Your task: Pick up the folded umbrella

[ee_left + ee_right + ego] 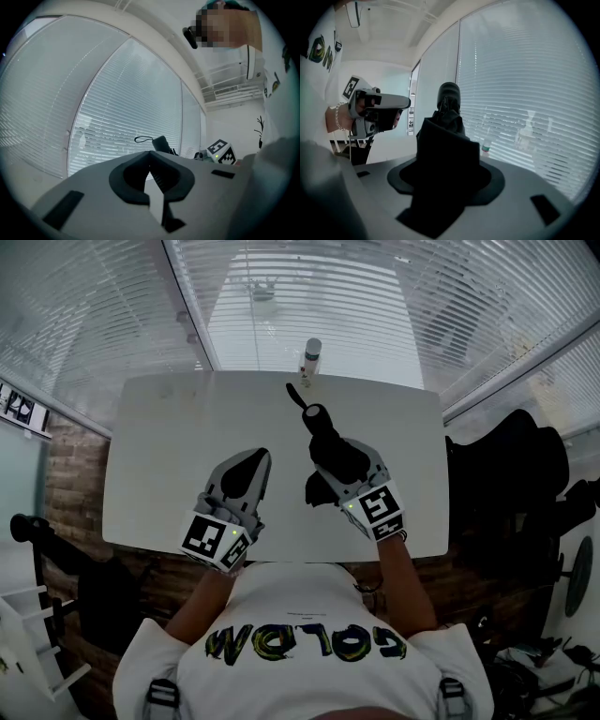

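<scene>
Nearest, the left gripper sits over the near side of the flat white table. Its jaws are pressed together with nothing in them. Just to its right, the right gripper pinches the black folded cloth umbrella around its fat middle.

The umbrella sticks out past the jaws toward the far side. Its round end and thin black loop strap are farthest away. It looks lifted off the table.

The cloth is soft and squashy, so I think it could slide out if the squeeze is weak. The far end could also dip. A big swing could knock over the small clear bottle at the far edge, by the white window blinds.
</scene>
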Demonstrator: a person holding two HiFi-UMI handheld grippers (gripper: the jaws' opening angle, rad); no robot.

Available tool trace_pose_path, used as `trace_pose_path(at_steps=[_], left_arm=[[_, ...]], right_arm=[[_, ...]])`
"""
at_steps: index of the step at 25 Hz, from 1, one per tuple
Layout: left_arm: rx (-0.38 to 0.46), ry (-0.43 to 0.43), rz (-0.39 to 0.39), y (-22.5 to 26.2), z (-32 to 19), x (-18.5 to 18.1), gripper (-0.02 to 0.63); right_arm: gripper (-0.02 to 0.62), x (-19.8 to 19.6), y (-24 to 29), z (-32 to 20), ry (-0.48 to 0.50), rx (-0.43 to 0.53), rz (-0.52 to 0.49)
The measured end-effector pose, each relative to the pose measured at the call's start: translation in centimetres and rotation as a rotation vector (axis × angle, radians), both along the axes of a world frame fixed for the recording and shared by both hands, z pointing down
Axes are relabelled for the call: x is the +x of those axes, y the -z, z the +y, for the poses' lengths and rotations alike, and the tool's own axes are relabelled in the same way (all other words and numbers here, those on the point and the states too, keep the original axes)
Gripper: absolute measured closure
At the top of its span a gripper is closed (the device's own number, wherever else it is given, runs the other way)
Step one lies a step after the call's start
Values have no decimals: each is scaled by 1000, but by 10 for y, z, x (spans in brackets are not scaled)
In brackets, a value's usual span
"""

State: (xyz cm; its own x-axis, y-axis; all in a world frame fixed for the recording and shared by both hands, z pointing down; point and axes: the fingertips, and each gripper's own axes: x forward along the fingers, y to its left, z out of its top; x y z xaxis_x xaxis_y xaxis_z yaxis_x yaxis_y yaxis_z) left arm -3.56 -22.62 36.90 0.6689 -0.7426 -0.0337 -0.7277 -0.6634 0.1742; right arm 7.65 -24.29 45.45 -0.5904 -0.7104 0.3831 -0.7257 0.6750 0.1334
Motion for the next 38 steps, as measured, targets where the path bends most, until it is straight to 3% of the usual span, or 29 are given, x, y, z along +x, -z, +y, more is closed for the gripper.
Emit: trace_pose_path(at_steps=[19,24,38], left_arm=[[2,-7,-7,2,1,-3,595],[8,-6,-9,4,1,-5,595],[13,0,-4,6,-1,-8,595]], right_arm=[[357,30,95,32,-88,193,-206],[356,35,108,40,-99,235,-212],[357,45,110,46,-140,256,-262]])
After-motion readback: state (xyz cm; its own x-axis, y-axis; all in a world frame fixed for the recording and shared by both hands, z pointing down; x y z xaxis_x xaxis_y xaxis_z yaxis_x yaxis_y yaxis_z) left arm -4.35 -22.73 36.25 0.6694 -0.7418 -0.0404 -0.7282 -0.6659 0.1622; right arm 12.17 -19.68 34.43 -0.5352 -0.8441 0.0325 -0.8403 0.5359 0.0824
